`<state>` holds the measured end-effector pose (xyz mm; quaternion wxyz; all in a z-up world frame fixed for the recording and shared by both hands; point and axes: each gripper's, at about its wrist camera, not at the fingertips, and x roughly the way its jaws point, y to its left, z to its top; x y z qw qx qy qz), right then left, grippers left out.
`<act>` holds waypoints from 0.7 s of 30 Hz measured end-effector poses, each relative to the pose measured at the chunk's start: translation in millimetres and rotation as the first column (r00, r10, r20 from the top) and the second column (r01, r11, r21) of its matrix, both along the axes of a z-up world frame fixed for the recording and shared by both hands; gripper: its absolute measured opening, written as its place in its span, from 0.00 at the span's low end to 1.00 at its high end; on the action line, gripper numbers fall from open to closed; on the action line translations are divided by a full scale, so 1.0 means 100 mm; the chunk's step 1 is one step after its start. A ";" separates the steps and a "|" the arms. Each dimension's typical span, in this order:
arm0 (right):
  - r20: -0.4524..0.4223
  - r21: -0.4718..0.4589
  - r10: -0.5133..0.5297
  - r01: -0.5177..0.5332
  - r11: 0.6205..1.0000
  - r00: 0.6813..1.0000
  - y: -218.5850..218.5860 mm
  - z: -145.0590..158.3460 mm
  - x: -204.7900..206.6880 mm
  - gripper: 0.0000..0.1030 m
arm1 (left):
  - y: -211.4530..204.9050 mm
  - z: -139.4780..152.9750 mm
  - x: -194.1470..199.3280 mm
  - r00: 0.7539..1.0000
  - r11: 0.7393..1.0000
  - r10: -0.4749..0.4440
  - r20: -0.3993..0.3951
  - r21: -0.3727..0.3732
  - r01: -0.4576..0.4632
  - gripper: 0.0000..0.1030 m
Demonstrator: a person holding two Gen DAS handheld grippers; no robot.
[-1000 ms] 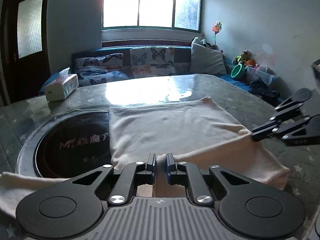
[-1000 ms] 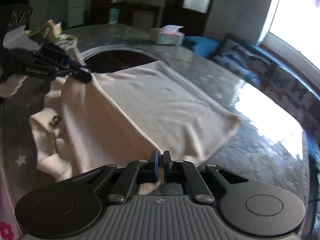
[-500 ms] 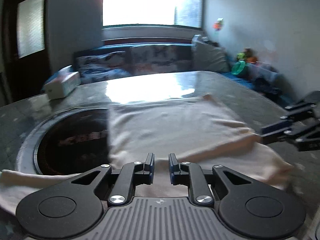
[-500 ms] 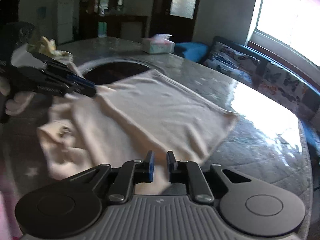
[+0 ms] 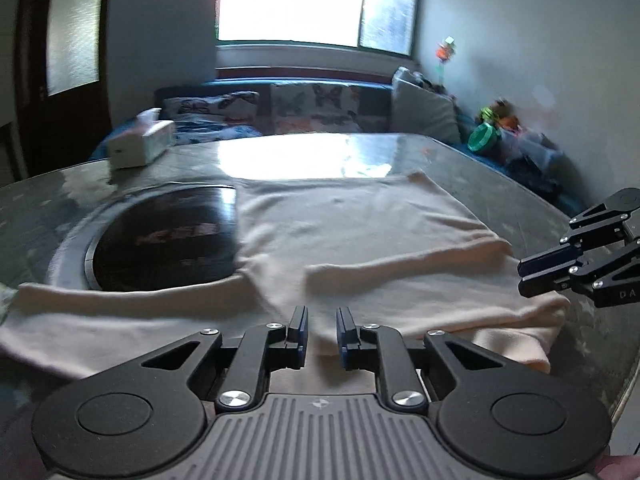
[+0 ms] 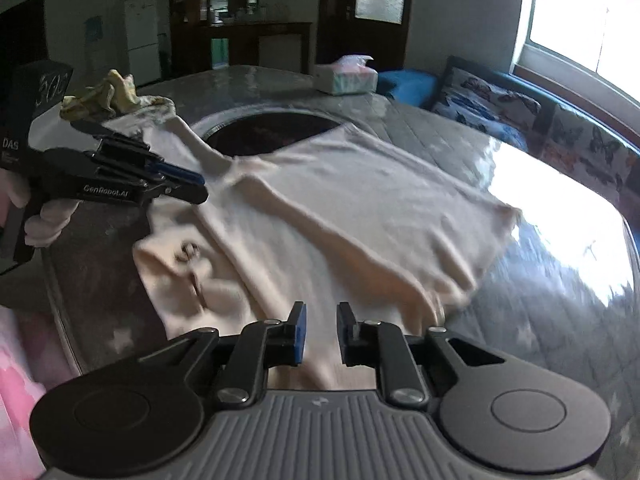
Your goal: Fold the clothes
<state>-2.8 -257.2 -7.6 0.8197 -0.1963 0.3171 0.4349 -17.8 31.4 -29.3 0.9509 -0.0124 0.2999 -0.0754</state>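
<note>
- Left wrist view: left gripper (image 5: 322, 330) has its jaws parted and empty; the cream garment (image 5: 360, 248) lies flat on the table (image 5: 520, 208) just ahead. Right gripper (image 5: 538, 278), marked "DA", hangs right of the jaws, parted.
- Right wrist view: right gripper (image 6: 322, 330) gapes empty over the garment (image 6: 340, 216). Left gripper (image 6: 196, 188), far left, reads "GenRobot.AI" and "DAS".

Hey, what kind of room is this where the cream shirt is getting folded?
Most likely a home living or dining room: a cushioned window bench with butterfly cushions, a tissue box on the table with its round inset cooktop, and a fridge beyond.
</note>
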 end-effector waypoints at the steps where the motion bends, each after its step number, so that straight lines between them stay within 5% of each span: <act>1: -0.002 -0.001 0.003 -0.003 1.000 1.000 0.02 0.01 0.00 0.16 | 0.07 0.02 -0.03 0.999 1.000 0.031 0.006 -0.001 -0.031 0.25; 4: -0.007 0.007 0.036 -0.036 0.999 0.999 0.25 0.03 0.06 0.18 | 0.30 0.05 -0.09 0.991 0.991 0.130 0.015 -0.003 -0.130 0.38; 9: -0.013 0.025 0.114 -0.114 0.993 0.993 0.76 0.04 0.20 0.18 | 0.73 0.07 -0.18 0.950 0.950 0.311 0.013 -0.008 -0.311 0.44; 15: -0.037 0.024 0.167 -0.166 0.986 0.985 1.21 -0.15 0.26 0.18 | 1.27 0.02 -0.22 0.846 0.846 0.533 -0.016 0.012 -0.533 0.45; 21: -0.046 0.001 0.182 -0.182 0.983 0.982 1.36 -0.29 0.23 0.18 | 1.64 -0.02 -0.18 0.753 0.754 0.656 -0.053 -0.005 -0.657 0.48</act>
